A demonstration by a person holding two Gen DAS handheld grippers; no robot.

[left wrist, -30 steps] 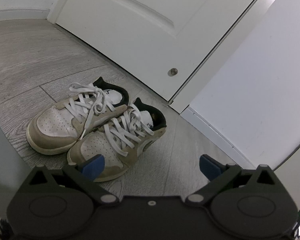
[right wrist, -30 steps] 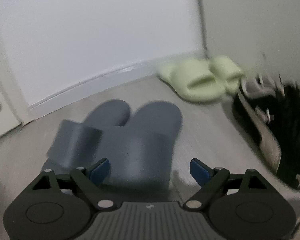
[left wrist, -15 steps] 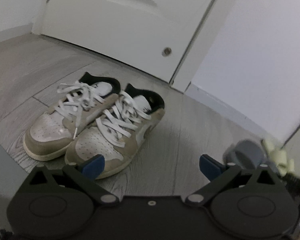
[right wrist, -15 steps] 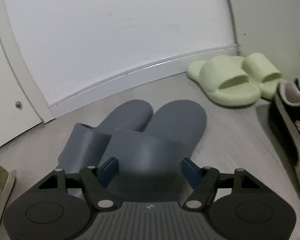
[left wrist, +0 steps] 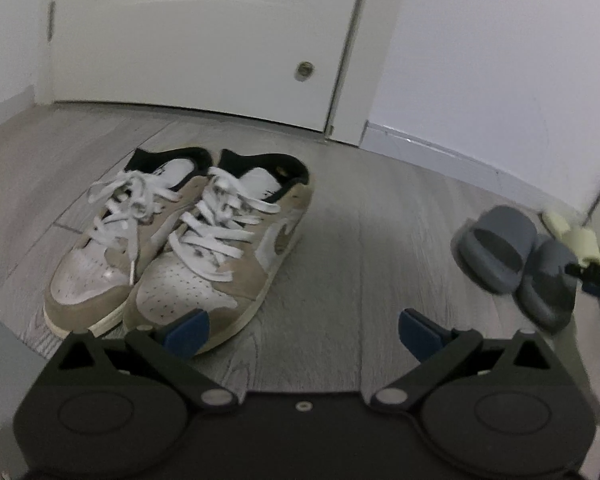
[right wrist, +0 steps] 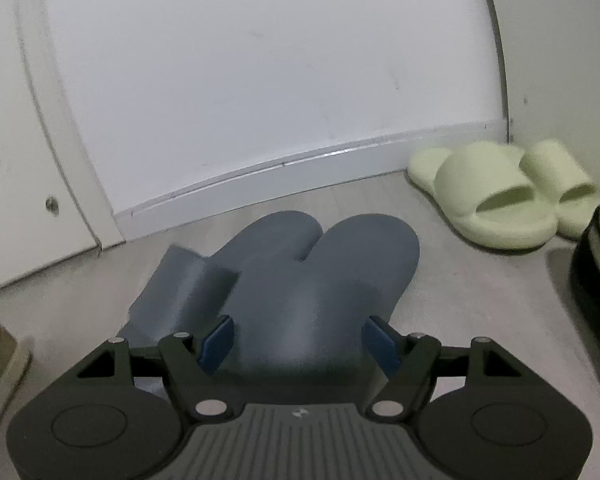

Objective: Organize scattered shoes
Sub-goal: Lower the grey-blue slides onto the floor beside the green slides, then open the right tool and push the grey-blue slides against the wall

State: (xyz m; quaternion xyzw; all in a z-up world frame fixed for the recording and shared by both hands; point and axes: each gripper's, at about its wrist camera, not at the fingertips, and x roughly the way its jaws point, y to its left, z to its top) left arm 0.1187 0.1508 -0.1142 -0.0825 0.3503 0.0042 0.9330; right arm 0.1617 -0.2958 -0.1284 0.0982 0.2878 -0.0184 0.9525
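The right gripper (right wrist: 300, 340) is clamping the strap of the right-hand slide of a pair of grey-blue slides (right wrist: 332, 272), its two blue pads (right wrist: 219, 342) pressing in on either side of that strap. The two slides are lying side by side and touching, their far ends pointing toward twelve o'clock, at the white baseboard (right wrist: 260, 176). At two o'clock in the right wrist view, a pair of pale green slides (right wrist: 496, 200) is sitting side by side in the corner by the wall. At three o'clock, the edge of a dark shoe (right wrist: 596, 268) is showing, mostly cut off. At eight o'clock, part of a tan sneaker is peeking into the frame.

The left gripper (left wrist: 300, 330) is hanging with its jaws wide apart, holding nothing, over the grey wood-look floor (left wrist: 360, 208). At ten o'clock from it, a pair of tan and white sneakers (left wrist: 180, 240) with white laces is standing neatly together, sides touching, toes toward the camera and heels toward a closed white door (left wrist: 204, 40). At three o'clock in the left wrist view, the grey-blue slides are appearing again, blurred, with the right gripper touching them. No containers are showing in either view.
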